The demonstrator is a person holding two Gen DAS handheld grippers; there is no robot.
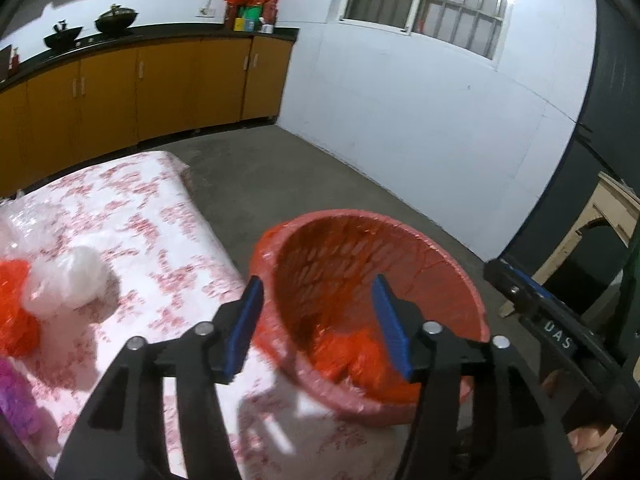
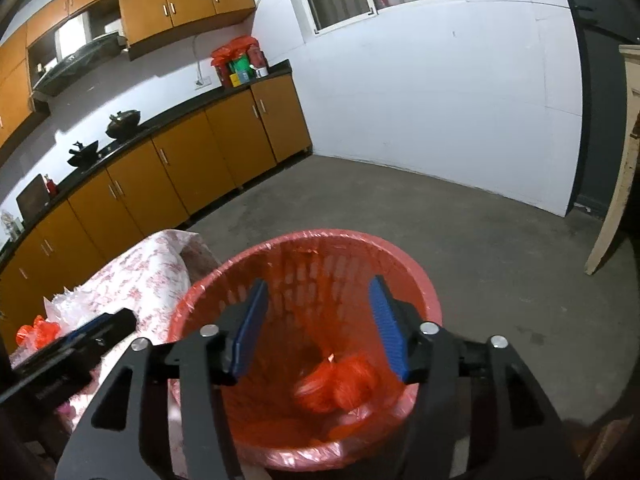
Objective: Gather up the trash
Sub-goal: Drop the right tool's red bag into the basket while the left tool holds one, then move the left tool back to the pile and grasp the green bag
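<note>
Trash in the left wrist view is lying in two places: a crumpled orange-red plastic bag (image 1: 352, 354) is sitting at the bottom of the round red plastic mesh bin lined with a red bag (image 1: 452, 268), and more is waiting on the floral pink-and-white tabletop (image 1: 160, 216) to the left, namely a scrunched white plastic wad (image 1: 72, 280), an orange-red plastic clump (image 1: 16, 304) at the left edge and a purple scrap (image 1: 16, 400) near the lower left corner. The left hand-held gripper (image 1: 316, 328) is hanging over the near rim of the bin with its blue pads spread wide, released and holding nothing; the left pad is sitting just outside the rim and the right pad over the mouth. Doing this step well probably means making sure the dropped piece is falling clear of the pads and inside the liner before swinging left for the white wad, and not catching the thin liner.

Seen from the right wrist, the same bin (image 2: 416, 276) is filling the near centre beside the tabletop (image 2: 136, 272), with the orange-red bag (image 2: 340, 380) resting deep inside. The right hand-held gripper (image 2: 320, 326) is hovering right above the mouth, jaws wide apart, empty and touching nothing. The left tool's black body (image 2: 76, 348) is showing at the left, and more orange trash (image 2: 36, 334) is lying on the tabletop beyond it.
</note>
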